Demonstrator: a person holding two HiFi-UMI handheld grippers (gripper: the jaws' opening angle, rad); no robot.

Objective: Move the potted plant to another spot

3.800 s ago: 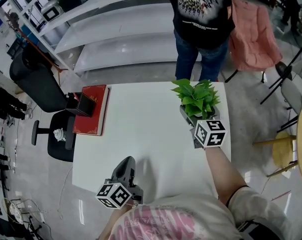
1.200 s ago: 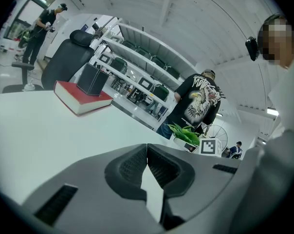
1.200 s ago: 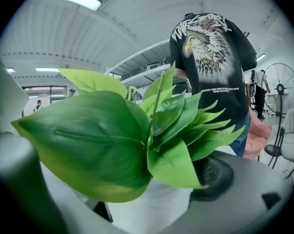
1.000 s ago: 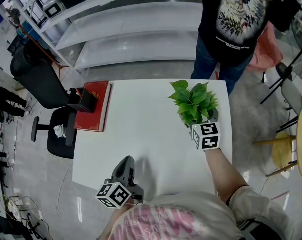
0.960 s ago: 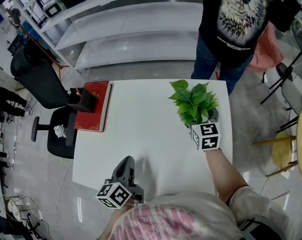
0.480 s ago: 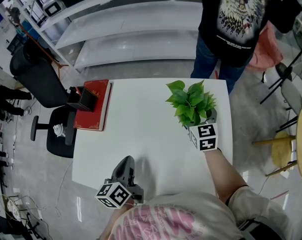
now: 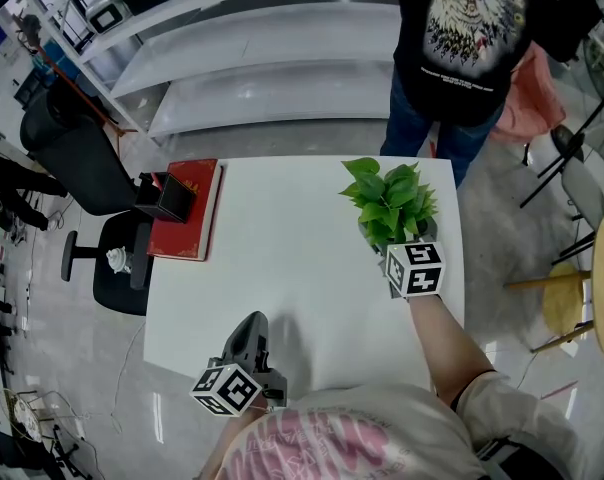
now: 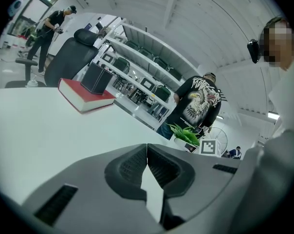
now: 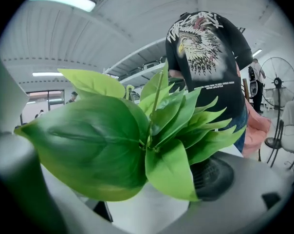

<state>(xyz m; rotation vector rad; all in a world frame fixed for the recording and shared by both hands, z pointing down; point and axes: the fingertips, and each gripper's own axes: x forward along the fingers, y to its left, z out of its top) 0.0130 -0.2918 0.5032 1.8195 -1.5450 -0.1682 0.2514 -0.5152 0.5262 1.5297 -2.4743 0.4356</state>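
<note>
The potted plant (image 7: 389,198), green leaves in a small white pot, is at the far right part of the white table (image 7: 282,268). My right gripper (image 7: 394,240) is shut on the pot, its marker cube just below the leaves. In the right gripper view the plant's leaves (image 9: 137,130) fill the picture and the white pot (image 9: 147,211) sits between the jaws, with one dark pad (image 9: 212,177) against its right side. Whether the pot rests on the table cannot be told. My left gripper (image 7: 250,336) lies shut and holds nothing near the table's front edge; its jaws meet in the left gripper view (image 8: 147,162).
A red book (image 7: 187,213) with a black box (image 7: 165,200) beside it lies at the table's left edge. A person in a black shirt (image 7: 462,28) stands just beyond the far edge. A black office chair (image 7: 72,163) is at the left; chairs and a stool are at the right.
Over the last half second the plant and my right gripper shifted slightly to the right, after drifting left just before. The left gripper stayed still.
</note>
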